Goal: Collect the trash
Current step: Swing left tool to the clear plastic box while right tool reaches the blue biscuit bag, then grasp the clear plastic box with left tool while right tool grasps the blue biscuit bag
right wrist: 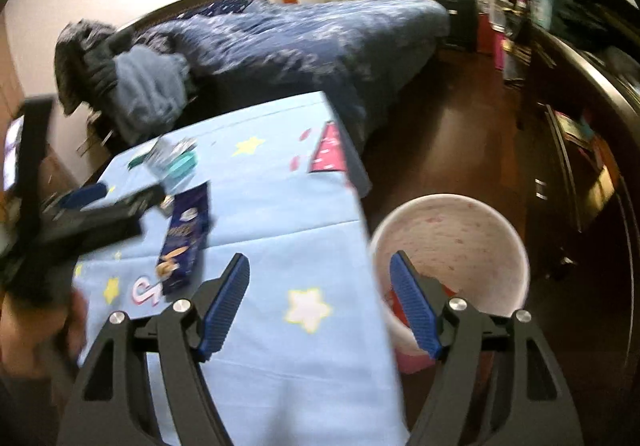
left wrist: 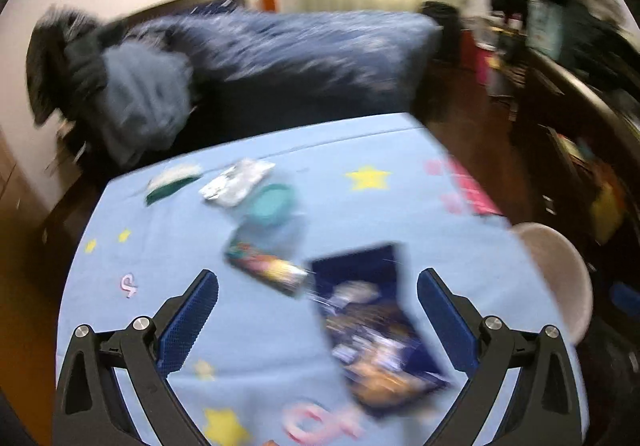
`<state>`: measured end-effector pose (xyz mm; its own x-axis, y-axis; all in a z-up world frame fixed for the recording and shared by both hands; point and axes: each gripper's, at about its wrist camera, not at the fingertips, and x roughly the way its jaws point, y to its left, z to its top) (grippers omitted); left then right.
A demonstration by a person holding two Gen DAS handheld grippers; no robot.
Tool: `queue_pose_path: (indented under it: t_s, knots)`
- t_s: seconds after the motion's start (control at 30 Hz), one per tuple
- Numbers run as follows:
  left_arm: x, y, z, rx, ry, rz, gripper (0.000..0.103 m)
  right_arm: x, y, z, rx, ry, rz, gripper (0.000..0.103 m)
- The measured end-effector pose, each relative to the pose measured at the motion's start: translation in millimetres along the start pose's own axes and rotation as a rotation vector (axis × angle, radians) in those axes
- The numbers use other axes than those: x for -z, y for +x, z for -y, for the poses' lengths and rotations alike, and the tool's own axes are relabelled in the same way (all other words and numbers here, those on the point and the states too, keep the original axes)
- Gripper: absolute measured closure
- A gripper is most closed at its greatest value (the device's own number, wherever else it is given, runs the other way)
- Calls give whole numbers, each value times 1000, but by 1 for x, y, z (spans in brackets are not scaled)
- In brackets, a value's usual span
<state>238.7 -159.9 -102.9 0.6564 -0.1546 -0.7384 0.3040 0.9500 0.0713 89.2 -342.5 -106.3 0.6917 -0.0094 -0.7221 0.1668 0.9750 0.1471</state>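
1. Left gripper (left wrist: 318,288): black angled arms, blue ribbed pads, jaws spread as wide as they go and holding nothing; the table cloth shows between them.
2. Right gripper (right wrist: 320,278): same build, jaws partly apart and empty, straddling the table's right edge.
3. Table (left wrist: 360,150): covered in smooth light-blue cloth printed with yellow stars and pink shapes.
4. Dark blue packet (left wrist: 376,326): flat, glossy, rectangular, printed with golden biscuits; lies at 5 o'clock of the table's middle in the left wrist view, under the span of the left jaws.
5. Colourful wrapper (left wrist: 264,266): small, flat, shiny; just beside the packet's top-left corner.
6. Teal lid (left wrist: 272,202): round, plastic-looking; at 12 o'clock of the wrapper.
7. Silver foil pouch (left wrist: 236,182): crinkled; touching or overlapping the lid at its 10 o'clock, too blurred to tell which.
8. White-and-green scrap (left wrist: 172,182): soft-looking; at 9 o'clock of the pouch.
9. Bin (right wrist: 448,246): round, pale pink with speckles, open-topped, on the floor against the table's right edge; something red lies inside.
10. Bed (right wrist: 300,42): dark blue patterned quilt, beyond the table at 12 o'clock; grey-blue cloth heaped at its left end.
11. Floor (right wrist: 452,118): dark polished wood; dark furniture along the right at 3 o'clock.
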Motion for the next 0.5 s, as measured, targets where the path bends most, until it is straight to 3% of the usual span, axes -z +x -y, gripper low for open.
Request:
queue_pose_path:
  t_s: [0.13,0.23,0.33,0.37,0.4,0.5]
  knots:
    - [-23,47,-37,22,-79,-11,4,-2,11,-22,-4,-42,-22,29]
    - [-34,74,-40,-20,-39,-11,4,-6,21,-31,-2,-63,-37,29]
    - [-40,94,-37,12,-4,-4,5,-11,31,-38,-5,-83,-50,29]
    - [-40,99,-37,20,-6,-6,10,-13,35,-41,-6,-91,-54,29]
    - [-39,102,-37,23,-6,-12,31,-14,38,-42,-8,-97,-56,29]
    - [-40,98,-41,26,-3,8,44,-18,47,-50,-18,-118,-67,29]
